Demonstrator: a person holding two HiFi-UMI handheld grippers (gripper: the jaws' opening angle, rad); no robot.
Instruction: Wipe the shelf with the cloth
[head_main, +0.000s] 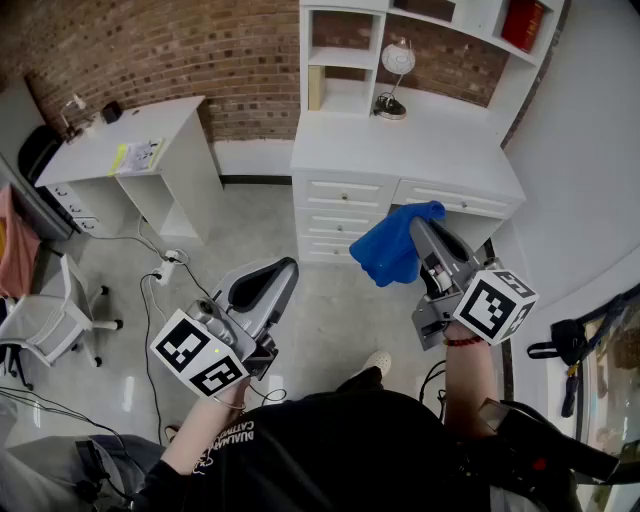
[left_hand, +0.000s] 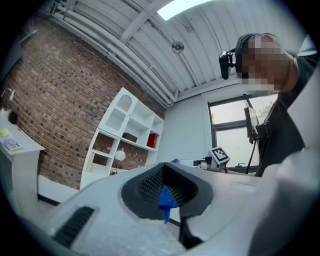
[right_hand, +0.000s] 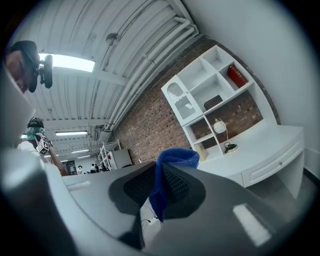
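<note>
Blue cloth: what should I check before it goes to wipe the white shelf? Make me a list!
1. Cloth clamped in right gripper: ok.
2. Cloth touching shelf: not ok, it hangs in the air, apart from it.
3. Left gripper free to help: not ok, shut on a small blue scrap.
4. Lamp out of the wiping path: cannot tell.

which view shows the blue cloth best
The head view: the whole cloth hangs bunched from the jaws of the right gripper. The right gripper view shows only a strip of it pinched between those jaws; the left gripper view shows just a far blue speck.
</note>
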